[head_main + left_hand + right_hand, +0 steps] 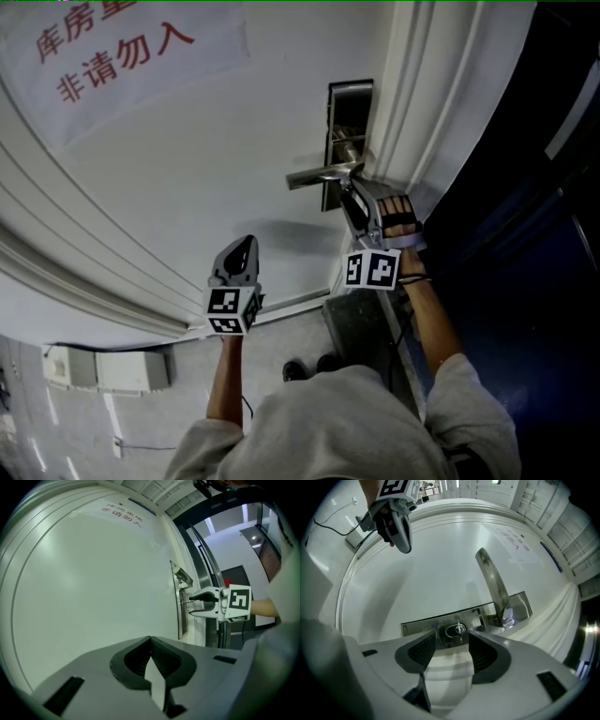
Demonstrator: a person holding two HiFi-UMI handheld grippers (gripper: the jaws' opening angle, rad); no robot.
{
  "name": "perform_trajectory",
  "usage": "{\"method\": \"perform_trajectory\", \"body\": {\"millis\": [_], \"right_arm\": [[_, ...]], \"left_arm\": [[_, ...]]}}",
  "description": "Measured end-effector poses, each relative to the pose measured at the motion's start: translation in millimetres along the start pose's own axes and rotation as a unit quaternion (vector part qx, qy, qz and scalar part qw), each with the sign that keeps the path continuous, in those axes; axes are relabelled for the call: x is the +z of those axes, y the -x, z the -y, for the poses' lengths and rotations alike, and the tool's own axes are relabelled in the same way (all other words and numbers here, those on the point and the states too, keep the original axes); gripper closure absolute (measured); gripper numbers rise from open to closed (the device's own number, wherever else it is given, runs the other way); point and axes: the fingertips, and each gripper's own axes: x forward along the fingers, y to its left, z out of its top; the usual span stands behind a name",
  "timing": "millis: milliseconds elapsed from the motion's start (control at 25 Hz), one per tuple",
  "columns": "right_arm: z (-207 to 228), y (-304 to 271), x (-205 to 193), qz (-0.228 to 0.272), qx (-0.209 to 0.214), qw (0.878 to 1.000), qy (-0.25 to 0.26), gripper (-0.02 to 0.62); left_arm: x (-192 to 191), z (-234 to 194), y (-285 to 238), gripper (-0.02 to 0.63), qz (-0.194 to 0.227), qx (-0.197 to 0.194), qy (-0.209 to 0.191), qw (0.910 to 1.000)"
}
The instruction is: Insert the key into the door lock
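A white panelled door [234,141] fills the space ahead of both grippers. High on it, up and to the left of the left gripper [246,244], hangs a paper sign [112,47] in red characters: "库房重", cut off by the frame edge, and below it "非请勿入". To the right of the right gripper [351,190] lies a dark doorway [525,187], and grey floor [281,342] shows below the door. A steel lock plate [349,103] with a lever handle [323,174] sits directly in front of the right gripper. That gripper's jaws are spread, with the key [458,630] seated in the lock cylinder just ahead of them and the pads not touching it. The left gripper's jaws are pressed together on nothing, well to the left of the lock.
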Motion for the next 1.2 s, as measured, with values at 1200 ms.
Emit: {"method": "perform_trajectory", "body": {"millis": [1200], "right_arm": [[-56.3, 53.6, -49.2, 0.024, 0.058, 0.809, -0.584, 0.574]], "left_arm": [[-7.4, 1.0, 4.8, 0.589, -0.003, 0.009, 0.012, 0.9999]]}}
